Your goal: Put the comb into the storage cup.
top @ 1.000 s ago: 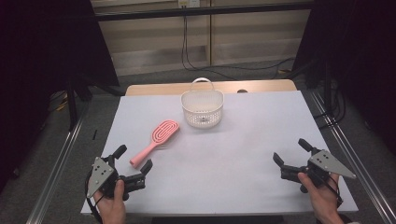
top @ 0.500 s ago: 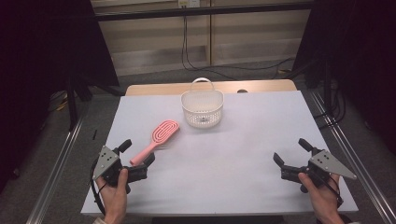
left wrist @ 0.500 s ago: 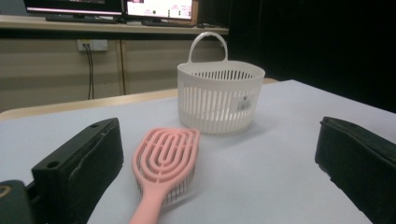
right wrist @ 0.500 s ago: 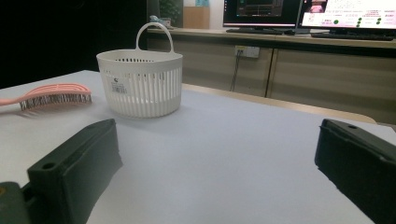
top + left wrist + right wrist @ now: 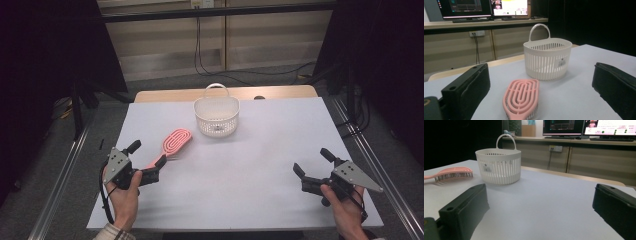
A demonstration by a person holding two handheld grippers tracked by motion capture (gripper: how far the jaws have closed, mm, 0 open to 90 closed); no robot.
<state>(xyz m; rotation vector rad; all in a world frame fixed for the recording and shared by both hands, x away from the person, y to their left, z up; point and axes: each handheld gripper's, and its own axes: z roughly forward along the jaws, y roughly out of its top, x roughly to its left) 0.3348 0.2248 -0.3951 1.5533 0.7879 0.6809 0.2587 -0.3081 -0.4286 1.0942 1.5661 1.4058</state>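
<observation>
Here the left gripper (image 5: 148,161) (jaws wide apart) straddles the pink brush (image 5: 171,146) handle, gripping nothing.

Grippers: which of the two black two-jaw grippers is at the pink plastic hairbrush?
The left gripper: its open jaws straddle the pink plastic hairbrush handle. The right gripper is open over bare white table.

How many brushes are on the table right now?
1: a pink brush lies left of the white basket, its handle between the jaws of the open left gripper. Nothing shows inside the basket.
</observation>
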